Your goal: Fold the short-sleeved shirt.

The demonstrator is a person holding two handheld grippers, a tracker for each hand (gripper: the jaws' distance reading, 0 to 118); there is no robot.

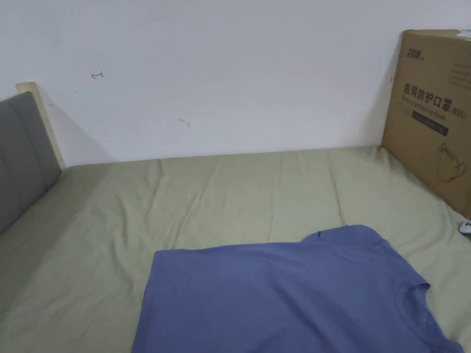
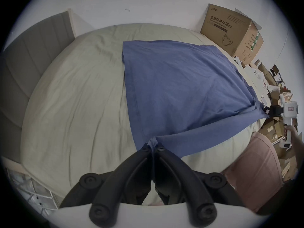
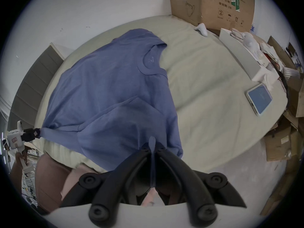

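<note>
Both tools are clamped on the blue short-sleeved shirt (image 2: 181,86): the left tool (image 2: 153,146) has its jaws closed on a bunched corner at the shirt's near edge, and the right tool (image 3: 152,146) pinches a thin fold of cloth between its closed jaws. Between them the near edge is lifted and drawn taut, while the rest of the shirt lies spread on the bed (image 1: 230,193) with its pale green sheet, collar toward the cardboard box (image 1: 432,115) standing against the white wall. A phone (image 3: 259,98) lies on the sheet beside the shirt.
</note>
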